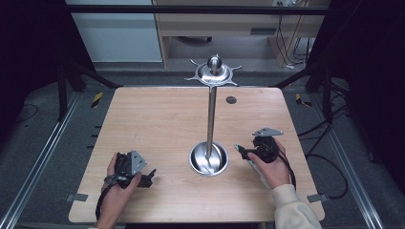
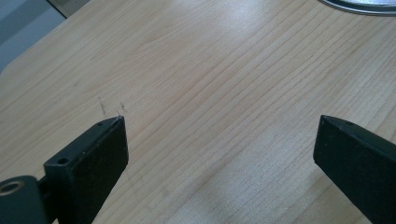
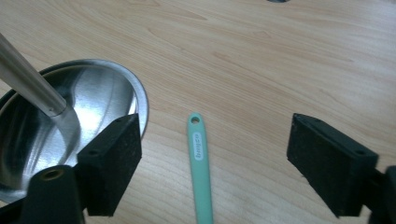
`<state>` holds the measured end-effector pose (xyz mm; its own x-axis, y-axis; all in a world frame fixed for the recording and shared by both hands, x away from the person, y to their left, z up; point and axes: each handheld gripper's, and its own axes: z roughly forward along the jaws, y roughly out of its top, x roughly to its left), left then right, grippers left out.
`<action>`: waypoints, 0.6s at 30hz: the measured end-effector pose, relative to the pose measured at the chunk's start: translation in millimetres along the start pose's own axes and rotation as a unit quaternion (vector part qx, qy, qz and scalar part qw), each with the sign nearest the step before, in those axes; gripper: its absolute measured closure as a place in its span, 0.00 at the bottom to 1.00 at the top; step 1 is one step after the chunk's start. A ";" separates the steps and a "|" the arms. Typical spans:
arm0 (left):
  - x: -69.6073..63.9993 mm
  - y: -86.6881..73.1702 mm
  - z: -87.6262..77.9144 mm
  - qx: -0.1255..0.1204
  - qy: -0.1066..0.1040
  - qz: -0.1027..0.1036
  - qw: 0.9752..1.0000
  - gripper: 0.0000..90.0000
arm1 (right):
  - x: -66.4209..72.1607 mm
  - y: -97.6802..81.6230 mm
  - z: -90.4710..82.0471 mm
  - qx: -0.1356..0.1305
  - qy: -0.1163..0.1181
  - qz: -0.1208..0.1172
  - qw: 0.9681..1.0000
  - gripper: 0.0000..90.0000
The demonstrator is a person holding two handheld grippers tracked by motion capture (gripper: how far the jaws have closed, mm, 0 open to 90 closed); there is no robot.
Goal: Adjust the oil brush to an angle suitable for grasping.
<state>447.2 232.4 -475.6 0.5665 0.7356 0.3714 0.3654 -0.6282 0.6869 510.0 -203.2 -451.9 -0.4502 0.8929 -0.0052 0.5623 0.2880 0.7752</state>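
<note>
A slim mint-green handle [image 3: 200, 163] with a hole at its far end lies flat on the wooden table [image 1: 157, 124]. My right gripper [image 3: 215, 119] is open, one jaw on each side of the handle and neither touching it. In the high view that gripper [image 1: 244, 151] sits just right of the steel stand's round base [image 1: 208, 160], with the handle's end [image 1: 237, 147] at its tip. My left gripper [image 2: 222, 121] is open over bare wood, and it rests low at the front left [image 1: 149, 177].
From the base [image 3: 135, 88] a steel pole [image 1: 210, 114] rises to a disc with several hooks [image 1: 214, 71]. The base's rim [image 2: 359, 3] edges the left gripper view. A small dark hole [image 1: 231, 99] marks the far tabletop. Dark frame posts flank the table.
</note>
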 end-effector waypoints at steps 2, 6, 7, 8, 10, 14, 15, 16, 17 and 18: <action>0.2 -0.2 -0.2 -0.001 0.001 -0.001 1.000 0.03 | 1.0 3.1 4.6 0.003 -0.002 -0.010 1.000 0.28; 0.6 -0.7 -0.4 -0.002 0.003 -0.003 1.000 0.03 | -0.9 8.9 13.9 0.014 -0.004 -0.006 1.000 0.34; 0.6 -0.7 -0.5 -0.002 0.003 -0.003 1.000 0.03 | -3.7 11.0 18.3 0.012 -0.003 0.004 1.000 0.40; 0.6 -0.5 -0.7 -0.001 0.002 -0.002 1.000 0.03 | -4.4 11.4 19.3 0.010 -0.001 0.005 1.000 0.43; 0.7 -0.5 -0.5 -0.001 0.001 -0.003 1.000 0.03 | -2.2 11.0 19.4 0.010 0.002 0.003 1.000 0.48; 0.3 -0.2 -0.4 -0.002 0.001 -0.002 1.000 0.03 | 3.0 7.5 17.7 0.013 0.014 -0.012 1.000 0.60; 0.1 0.0 -0.6 -0.002 0.000 -0.001 1.000 0.03 | 5.6 6.1 17.5 0.017 0.016 -0.021 1.000 0.63; -0.1 0.2 -0.7 -0.002 0.000 0.000 1.000 0.03 | 7.8 4.6 17.3 0.020 0.014 -0.033 0.999 0.67; -0.3 0.3 -0.7 -0.003 0.000 -0.001 1.000 0.03 | 11.5 2.4 17.4 0.028 0.018 -0.054 0.998 0.75; -0.4 0.3 -0.5 -0.004 0.000 -0.001 1.000 0.03 | 13.5 1.5 17.7 0.032 0.020 -0.060 0.998 0.79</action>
<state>446.8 232.0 -475.2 0.5662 0.7366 0.3699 0.3609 -0.6250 0.6922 517.0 -184.6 -461.9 -0.5433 0.8367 -0.0690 0.5453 0.4142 0.7288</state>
